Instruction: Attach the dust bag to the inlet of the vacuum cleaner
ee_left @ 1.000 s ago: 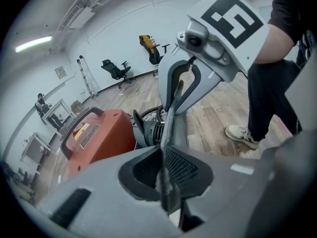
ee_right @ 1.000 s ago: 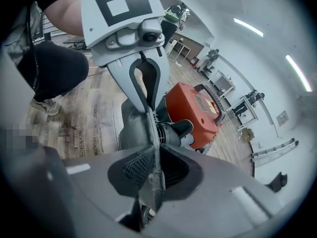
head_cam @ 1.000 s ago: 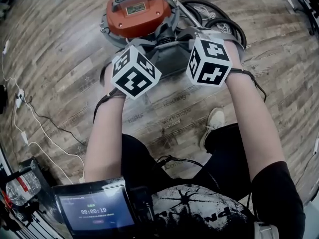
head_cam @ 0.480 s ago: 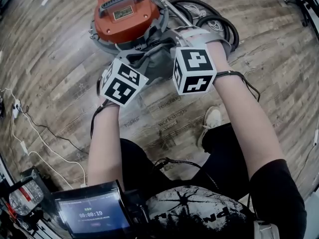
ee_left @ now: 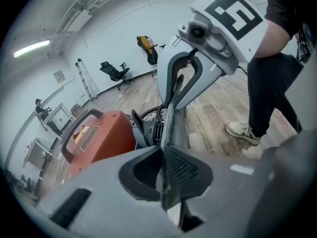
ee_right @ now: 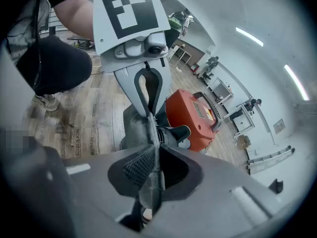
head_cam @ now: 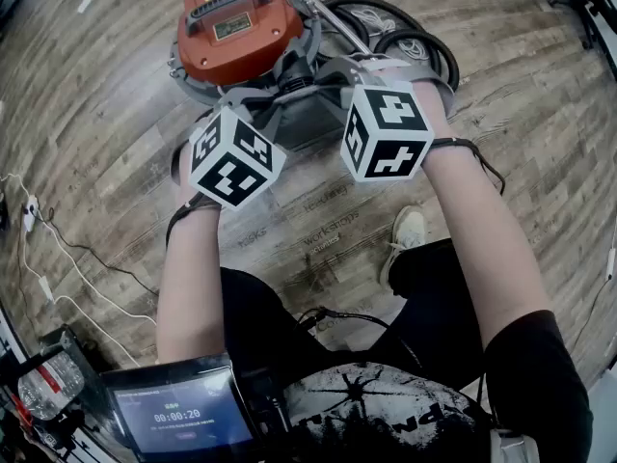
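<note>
An orange vacuum cleaner (head_cam: 241, 22) stands on the wood floor, its black ribbed inlet (ee_left: 154, 129) facing me. The grey cloth dust bag (head_cam: 304, 114) hangs just in front of that inlet, stretched between both grippers. My left gripper (ee_left: 166, 175) is shut on one edge of the bag. My right gripper (ee_right: 151, 175) is shut on the opposite edge, and its jaws have just closed a little further on the cloth. In the head view the marker cubes (head_cam: 234, 155) hide both sets of fingertips. Whether the bag touches the inlet I cannot tell.
A black hose (head_cam: 416, 44) lies coiled behind the vacuum at the right. White cables (head_cam: 43, 234) trail over the floor at the left. My shoe (head_cam: 410, 231) is close below the right arm. A small screen (head_cam: 183, 418) sits at the bottom left.
The head view has shifted a little. Both grippers keep hold of the bag in much the same place before the vacuum.
</note>
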The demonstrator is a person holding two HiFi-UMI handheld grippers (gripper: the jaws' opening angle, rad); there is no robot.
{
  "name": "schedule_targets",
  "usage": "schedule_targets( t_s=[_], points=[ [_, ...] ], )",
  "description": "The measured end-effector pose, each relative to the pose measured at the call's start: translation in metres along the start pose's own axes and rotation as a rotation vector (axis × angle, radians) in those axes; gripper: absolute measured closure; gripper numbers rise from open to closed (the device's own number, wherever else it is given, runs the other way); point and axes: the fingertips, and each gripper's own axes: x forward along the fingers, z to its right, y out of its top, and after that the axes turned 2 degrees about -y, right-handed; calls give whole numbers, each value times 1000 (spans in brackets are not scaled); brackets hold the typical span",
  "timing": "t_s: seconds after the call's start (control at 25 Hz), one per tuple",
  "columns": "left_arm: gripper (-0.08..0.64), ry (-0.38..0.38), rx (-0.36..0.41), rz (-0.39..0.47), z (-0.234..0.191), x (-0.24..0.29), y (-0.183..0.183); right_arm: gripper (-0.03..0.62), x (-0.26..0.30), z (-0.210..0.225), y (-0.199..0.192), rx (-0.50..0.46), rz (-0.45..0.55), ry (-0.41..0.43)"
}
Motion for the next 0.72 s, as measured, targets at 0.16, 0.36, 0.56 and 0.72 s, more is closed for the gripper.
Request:
schedule_targets(
  t_s=[0.16, 0.36, 0.56, 0.72],
  points=[
    [528, -5, 34, -6, -1, 0, 5, 552, 0, -2, -7, 67, -5, 37],
    [526, -14, 110, -42, -2, 2, 10, 513, 9, -8, -18, 171, -3, 92],
    [528, -22, 100, -30, 1, 3, 9, 535, 11, -8, -18, 161, -28, 124],
    [522, -44, 5, 44, 4, 5, 6, 543, 10, -7, -16, 91, -49, 103]
  ],
)
